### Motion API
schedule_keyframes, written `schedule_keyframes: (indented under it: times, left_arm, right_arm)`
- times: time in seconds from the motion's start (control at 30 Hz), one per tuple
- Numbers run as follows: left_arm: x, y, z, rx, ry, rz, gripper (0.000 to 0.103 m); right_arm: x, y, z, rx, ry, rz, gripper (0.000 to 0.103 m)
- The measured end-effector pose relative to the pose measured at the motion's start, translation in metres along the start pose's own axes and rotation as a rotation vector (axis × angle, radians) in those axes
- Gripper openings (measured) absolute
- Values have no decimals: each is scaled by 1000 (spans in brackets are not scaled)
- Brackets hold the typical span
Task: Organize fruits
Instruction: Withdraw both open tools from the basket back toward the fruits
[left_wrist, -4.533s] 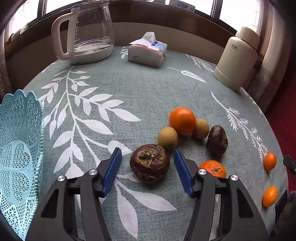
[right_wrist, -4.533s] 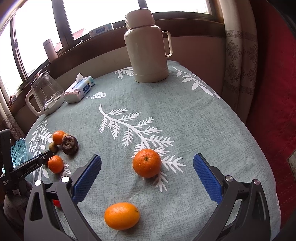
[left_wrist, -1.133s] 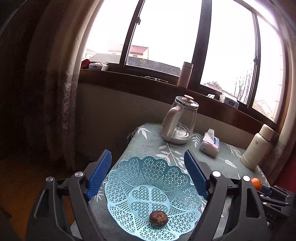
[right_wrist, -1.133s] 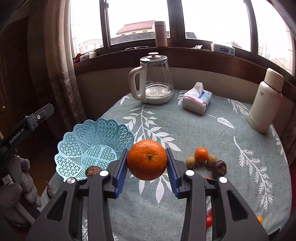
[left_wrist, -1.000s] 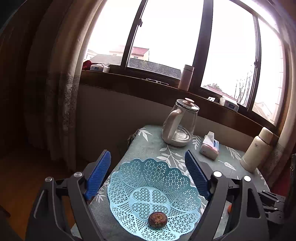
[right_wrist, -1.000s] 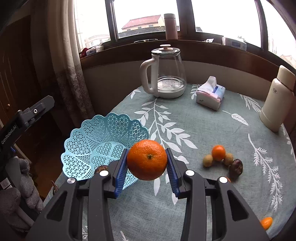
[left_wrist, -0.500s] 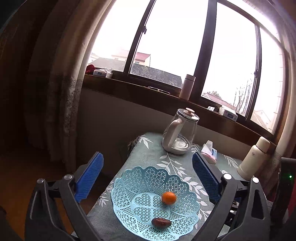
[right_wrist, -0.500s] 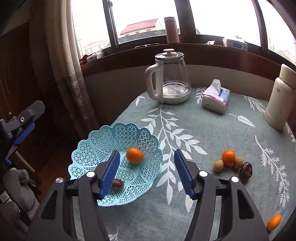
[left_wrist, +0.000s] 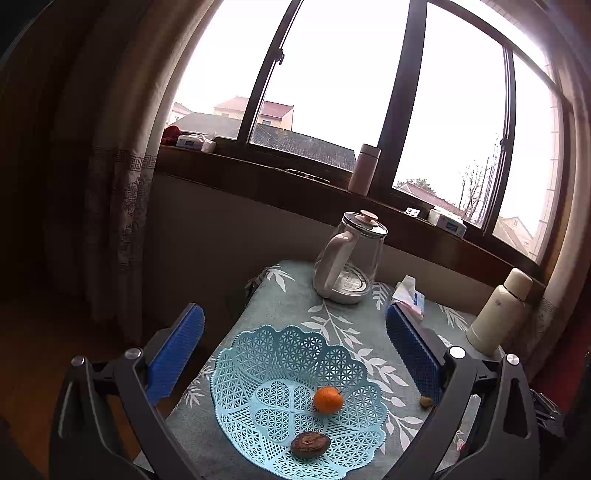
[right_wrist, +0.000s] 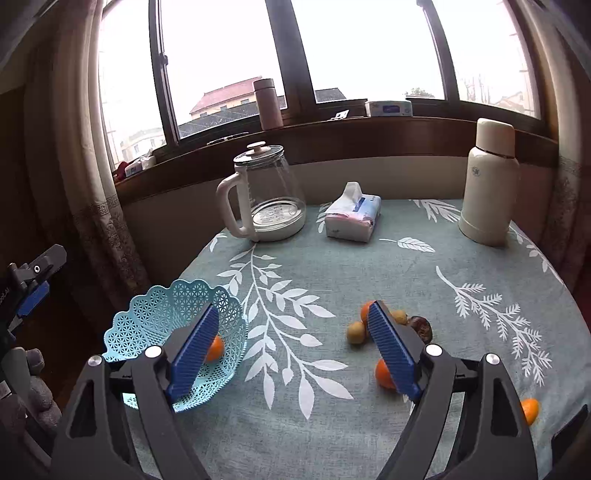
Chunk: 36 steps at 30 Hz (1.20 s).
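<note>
The light blue lattice basket (left_wrist: 258, 354) (right_wrist: 155, 314) sits at the table's left edge. Inside it lie an orange (left_wrist: 327, 399) (right_wrist: 216, 348) and a dark brown water chestnut (left_wrist: 309, 445). My left gripper (left_wrist: 295, 362) hangs open and empty above the basket, off the table's left side. My right gripper (right_wrist: 295, 354) is open and empty over the middle of the table. Beyond its right finger lie two yellowish longans (right_wrist: 355, 332), an orange (right_wrist: 366, 310), a dark chestnut (right_wrist: 422, 328), another orange (right_wrist: 384, 373), and a kumquat (right_wrist: 530, 410) at the right edge.
A glass kettle (right_wrist: 264, 192) (left_wrist: 351, 264), a tissue pack (right_wrist: 352, 216) (left_wrist: 408, 295) and a cream thermos (right_wrist: 489, 184) (left_wrist: 496, 317) stand along the table's far side below the window sill. A curtain (right_wrist: 88, 206) hangs at the left.
My right gripper has let go of the orange, which now lies in the basket, and has drawn back to the right. My left gripper has pulled back and up from the basket.
</note>
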<state>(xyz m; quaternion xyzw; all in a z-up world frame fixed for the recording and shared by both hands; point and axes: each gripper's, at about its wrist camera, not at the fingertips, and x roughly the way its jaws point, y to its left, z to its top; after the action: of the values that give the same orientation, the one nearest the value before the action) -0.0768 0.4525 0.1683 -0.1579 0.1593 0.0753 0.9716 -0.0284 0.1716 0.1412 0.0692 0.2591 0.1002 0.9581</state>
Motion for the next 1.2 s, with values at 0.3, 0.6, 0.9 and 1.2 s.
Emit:
schedule_keyframes:
  times: [0.3,0.6,0.9,1.2]
  left_arm:
    - [6,-17,-7,32,24,-31,100]
    - [13,-35,-17,69,54,-57,100]
    - [22,-64,-37,137,105,-104,100]
    - [26,-104,-60,227,156,-171,100]
  right_arm:
    - [-12,-50,2,96,-48,-91,86]
    - [-24,-93,-2,147,-69,-183,86]
    - [-36,-149,-17,212,-42,-293,86]
    - [-45,-197,-42,274,26,-376,86]
